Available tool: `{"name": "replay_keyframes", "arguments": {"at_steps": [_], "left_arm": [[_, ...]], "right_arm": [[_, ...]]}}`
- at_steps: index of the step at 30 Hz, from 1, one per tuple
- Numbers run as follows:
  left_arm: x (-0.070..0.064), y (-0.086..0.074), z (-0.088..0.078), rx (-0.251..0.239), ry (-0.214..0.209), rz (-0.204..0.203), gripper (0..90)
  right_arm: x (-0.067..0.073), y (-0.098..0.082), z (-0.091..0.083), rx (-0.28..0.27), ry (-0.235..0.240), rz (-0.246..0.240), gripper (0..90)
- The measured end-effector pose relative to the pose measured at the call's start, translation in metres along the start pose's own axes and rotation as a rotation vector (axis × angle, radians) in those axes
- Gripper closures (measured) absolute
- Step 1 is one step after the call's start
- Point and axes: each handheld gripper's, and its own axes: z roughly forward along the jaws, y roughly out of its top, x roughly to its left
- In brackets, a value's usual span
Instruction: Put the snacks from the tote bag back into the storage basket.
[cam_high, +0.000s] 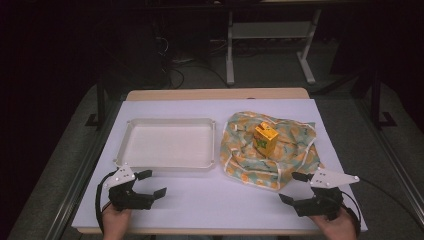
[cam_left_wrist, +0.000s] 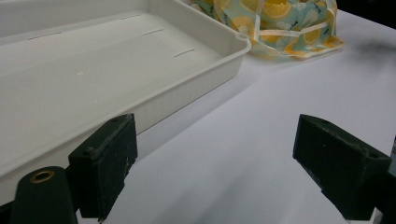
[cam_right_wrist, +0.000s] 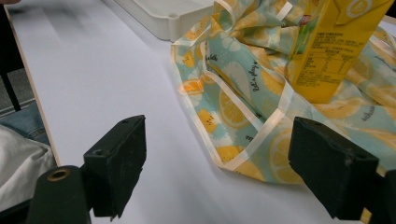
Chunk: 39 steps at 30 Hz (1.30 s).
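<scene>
The yellow carton stands upright on the lemon-print cloth, which lies crumpled on the right half of the desk, just beside the white tray. The right hand-held gripper rests near the cloth's front edge with its jaws spread wide and empty. The carton lies ahead of it and slightly to the left. The left hand-held gripper sits by the tray's front rim, jaws also wide and empty, well apart from the carton. The right hand-held gripper is the nearer one.
</scene>
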Motion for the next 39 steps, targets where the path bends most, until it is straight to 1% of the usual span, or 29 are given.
{"name": "replay_keyframes", "arguments": {"at_steps": [3, 6, 7, 8, 11, 13, 15, 16, 18, 21, 24, 25, 27, 30, 34, 39], "left_arm": [[0.000, 0.000, -0.002, -0.001, 0.003, 0.008, 13.4], [0.000, 0.000, -0.003, 0.003, 0.007, 0.009, 13.4], [0.000, 0.000, -0.003, -0.004, 0.007, 0.005, 13.4], [0.000, 0.000, -0.003, -0.001, 0.007, 0.002, 13.4], [0.000, 0.000, -0.002, 0.001, 0.006, 0.008, 13.4], [0.000, -0.001, -0.003, -0.002, 0.006, 0.009, 13.4], [0.000, -0.001, -0.004, -0.001, 0.009, 0.007, 13.4], [0.000, -0.001, -0.004, -0.003, 0.011, 0.004, 13.4], [0.001, -0.002, -0.005, -0.007, 0.015, -0.001, 13.4], [0.004, -0.002, -0.004, -0.010, 0.018, -0.009, 13.4], [0.004, -0.001, -0.004, -0.010, 0.020, -0.007, 13.4], [0.003, -0.001, -0.004, -0.004, 0.017, 0.000, 13.4], [0.003, -0.002, -0.004, -0.008, 0.017, -0.003, 13.4], [0.003, -0.002, -0.004, -0.008, 0.017, -0.009, 13.4], [0.002, -0.002, -0.005, -0.008, 0.019, -0.007, 13.4], [0.003, -0.002, -0.006, -0.008, 0.016, -0.007, 13.4]], "right_arm": [[0.001, 0.001, 0.000, -0.002, 0.006, 0.001, 18.4], [0.004, 0.003, 0.001, -0.008, 0.011, -0.010, 18.3], [0.006, 0.004, 0.001, -0.004, 0.009, -0.009, 18.3], [0.006, 0.004, 0.002, -0.002, 0.010, -0.014, 18.2], [0.009, 0.007, 0.003, 0.007, 0.016, -0.027, 18.5], [0.009, 0.009, 0.004, 0.005, 0.023, -0.031, 18.8], [0.008, 0.013, 0.004, 0.014, 0.031, -0.045, 18.8], [0.007, 0.015, 0.005, 0.017, 0.042, -0.053, 19.0], [0.005, 0.020, 0.005, 0.035, 0.047, -0.070, 19.2], [0.002, 0.027, 0.003, 0.031, 0.054, -0.086, 20.9], [-0.001, 0.031, 0.002, 0.036, 0.062, -0.086, 20.9], [-0.005, 0.035, 0.002, 0.042, 0.071, -0.091, 20.9], [-0.008, 0.039, 0.003, 0.051, 0.068, -0.089, 20.6], [-0.013, 0.045, 0.007, 0.067, 0.078, -0.099, 21.6], [-0.021, 0.055, 0.015, 0.091, 0.097, -0.106, 21.9], [-0.028, 0.072, 0.023, 0.105, 0.093, -0.123, 21.9]]}}
